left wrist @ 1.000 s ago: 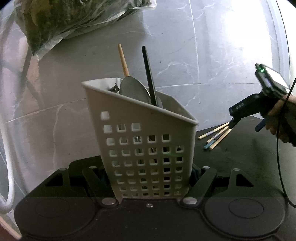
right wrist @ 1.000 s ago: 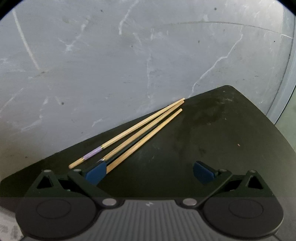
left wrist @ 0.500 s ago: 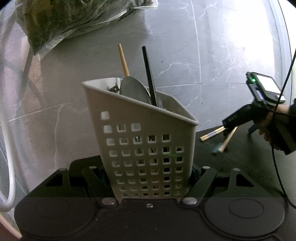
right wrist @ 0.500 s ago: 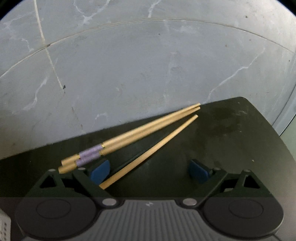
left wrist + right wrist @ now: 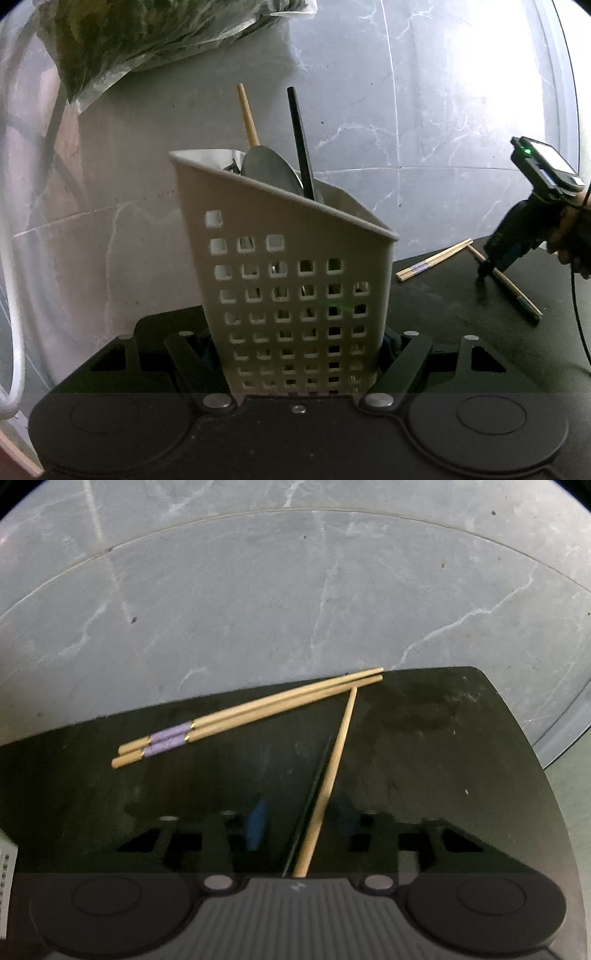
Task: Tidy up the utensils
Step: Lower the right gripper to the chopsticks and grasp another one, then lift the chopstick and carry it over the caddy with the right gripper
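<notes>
Grey marble floor [image 5: 258, 590], black table [image 5: 424, 757], left hand-held gripper [image 5: 299, 350] clamping utensil caddy [image 5: 288, 280], right hand-held gripper [image 5: 299, 827] closing around chopstick [image 5: 332, 768]

left wrist: near-level, close on holder [image 5: 291, 280] | right wrist: steeply down (shared: chopsticks [image 5: 251, 716])

A clear plastic bag [image 5: 147, 40] (greens inside) lies on the grey marble floor [image 5: 424, 110].
</notes>
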`<state>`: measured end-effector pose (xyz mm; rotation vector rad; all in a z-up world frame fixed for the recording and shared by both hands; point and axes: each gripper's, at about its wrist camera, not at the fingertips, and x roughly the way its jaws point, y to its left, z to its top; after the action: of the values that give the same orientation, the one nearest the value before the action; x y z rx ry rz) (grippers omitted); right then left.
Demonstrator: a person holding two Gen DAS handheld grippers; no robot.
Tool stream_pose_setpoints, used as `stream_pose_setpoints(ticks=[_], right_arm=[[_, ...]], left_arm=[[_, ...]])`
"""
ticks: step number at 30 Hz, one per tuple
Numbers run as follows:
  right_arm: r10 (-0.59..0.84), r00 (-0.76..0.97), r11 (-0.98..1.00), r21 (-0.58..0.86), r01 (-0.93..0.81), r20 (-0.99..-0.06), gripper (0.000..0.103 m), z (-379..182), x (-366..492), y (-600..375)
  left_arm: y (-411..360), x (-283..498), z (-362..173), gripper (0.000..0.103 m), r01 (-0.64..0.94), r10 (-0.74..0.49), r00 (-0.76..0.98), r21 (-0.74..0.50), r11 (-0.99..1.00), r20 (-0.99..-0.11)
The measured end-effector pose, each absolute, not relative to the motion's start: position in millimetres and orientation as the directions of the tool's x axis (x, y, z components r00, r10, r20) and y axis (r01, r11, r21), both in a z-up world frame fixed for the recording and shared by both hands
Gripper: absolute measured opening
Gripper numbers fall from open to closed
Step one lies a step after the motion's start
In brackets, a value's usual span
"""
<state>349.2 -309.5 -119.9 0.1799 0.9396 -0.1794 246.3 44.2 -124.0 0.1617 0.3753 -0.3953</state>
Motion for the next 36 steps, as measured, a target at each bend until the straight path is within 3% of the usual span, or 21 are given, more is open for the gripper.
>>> stream_pose_setpoints(ticks=[1,13,22,24,31,34,35,36], right_arm=[[-0.071,0.573,0.972,0.071,0.222,-0.816,0.017,-120,345,-308],[-0.051,0.518,0.993,0.011,0.117,-0.854,0.011,-122,321,-291],[0.0,0.556,0.982,0.104,0.155,-0.831,0.011,-127,287,-295],[0.007,0.575,0.981,0.117,0.155,-0.818,0.0,-124,280,-292],[0.025,0.598,0.976,0.148,0.158,-0.801,0.0,-124,276,-286],[0.106,0.598,0.96,0.239,0.147,-0.795,0.025,-122,276,-288],[0.13,0.597,0.956,0.26,0.136,-0.792,0.043,-121,276,-288],[0.168,0.593,0.95,0.29,0.116,-0.788,0.051,-121,276,-287]], left_arm=[[45,247,-124,0.077,0.404,-0.346,0.855,0.078,0.911,-0.387],[49,253,-126,0.077,0.426,-0.367,0.846,0.076,0.902,-0.386],[52,254,-128,0.077,0.44,-0.381,0.842,0.078,0.895,-0.381],[53,254,-128,0.077,0.442,-0.384,0.841,0.077,0.893,-0.38],[53,254,-129,0.077,0.454,-0.393,0.837,0.082,0.887,-0.38],[53,254,-128,0.077,0.458,-0.396,0.836,0.083,0.885,-0.38],[54,253,-129,0.077,0.458,-0.397,0.836,0.083,0.885,-0.379],[54,253,-129,0.077,0.459,-0.398,0.836,0.082,0.885,-0.378]])
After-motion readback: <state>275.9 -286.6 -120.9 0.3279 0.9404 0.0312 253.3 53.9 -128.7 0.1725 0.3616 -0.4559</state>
